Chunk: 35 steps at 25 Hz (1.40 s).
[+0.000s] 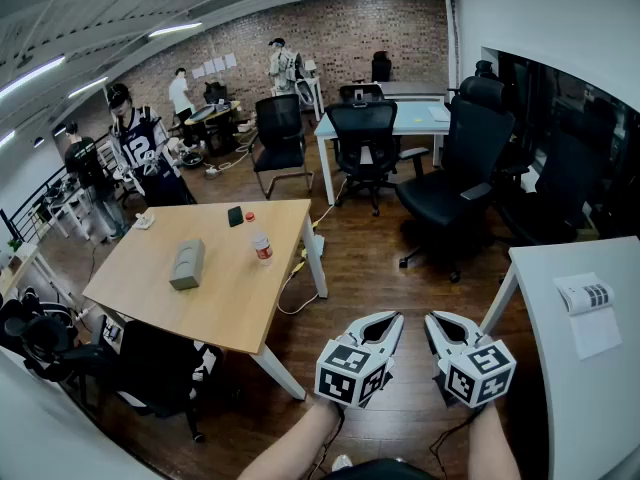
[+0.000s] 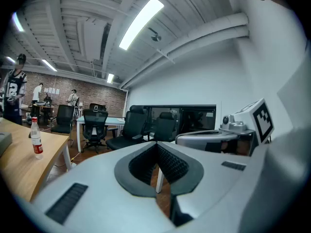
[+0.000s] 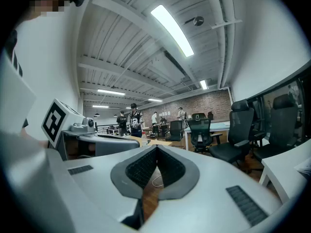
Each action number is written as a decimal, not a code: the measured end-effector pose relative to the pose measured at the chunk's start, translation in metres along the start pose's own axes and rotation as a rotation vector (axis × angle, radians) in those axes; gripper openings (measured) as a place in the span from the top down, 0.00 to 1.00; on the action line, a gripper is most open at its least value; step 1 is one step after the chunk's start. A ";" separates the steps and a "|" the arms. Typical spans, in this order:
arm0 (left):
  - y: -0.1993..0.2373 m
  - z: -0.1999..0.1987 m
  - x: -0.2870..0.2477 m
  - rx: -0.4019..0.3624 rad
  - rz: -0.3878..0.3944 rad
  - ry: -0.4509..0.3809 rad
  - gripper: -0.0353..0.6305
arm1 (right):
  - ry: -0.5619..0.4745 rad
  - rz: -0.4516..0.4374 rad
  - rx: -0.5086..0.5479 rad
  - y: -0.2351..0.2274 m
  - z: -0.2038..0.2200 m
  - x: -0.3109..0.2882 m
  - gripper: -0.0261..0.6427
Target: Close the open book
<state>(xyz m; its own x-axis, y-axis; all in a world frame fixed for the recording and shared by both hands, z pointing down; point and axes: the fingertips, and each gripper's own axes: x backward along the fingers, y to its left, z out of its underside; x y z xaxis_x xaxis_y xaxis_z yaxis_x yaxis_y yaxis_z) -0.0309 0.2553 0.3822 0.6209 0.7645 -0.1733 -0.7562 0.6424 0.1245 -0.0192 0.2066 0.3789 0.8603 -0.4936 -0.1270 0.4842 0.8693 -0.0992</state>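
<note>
Wooden tabletop [image 1: 215,298] at left with bottle [image 1: 262,249], not relevant. Left hand-held gripper [image 1: 392,320] and right hand-held gripper [image 1: 433,320] at bottom centre, jaws together, empty. Open book [image 1: 590,313] lies far right on white tabletop [image 1: 590,408], well apart. Best: approach it, part the jaws, lift one cover edge, fold over.

Looks like an open-plan office. Has black mesh swivel chairs [image 1: 363,140] drawn up to a pale surface [image 1: 415,118] near the far brick wall [image 1: 350,28], a wooden surface [image 1: 225,293] at left, a white surface [image 1: 565,388] at right, strip lights [image 1: 175,29] overhead, a plank floor [image 1: 365,268], and people [image 1: 180,93] standing among more workstations at the back.
</note>
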 end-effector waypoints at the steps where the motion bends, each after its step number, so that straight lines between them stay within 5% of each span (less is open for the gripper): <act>1: -0.003 0.000 -0.005 0.000 0.001 0.000 0.94 | 0.000 0.001 -0.001 -0.005 0.000 0.002 0.95; 20: -0.035 0.013 -0.101 0.017 0.054 0.046 0.94 | 0.024 0.060 -0.052 -0.103 0.019 0.021 0.95; 35: 0.006 0.000 -0.231 -0.001 0.357 0.091 0.94 | 0.069 0.343 -0.069 -0.211 0.012 -0.041 0.95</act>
<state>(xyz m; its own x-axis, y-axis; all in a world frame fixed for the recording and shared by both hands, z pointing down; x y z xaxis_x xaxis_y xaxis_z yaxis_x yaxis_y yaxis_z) -0.1791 0.0822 0.4227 0.2974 0.9325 -0.2050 -0.9219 0.3363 0.1922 -0.1544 0.0439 0.4169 0.9570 -0.1756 -0.2308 0.1548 0.9823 -0.1058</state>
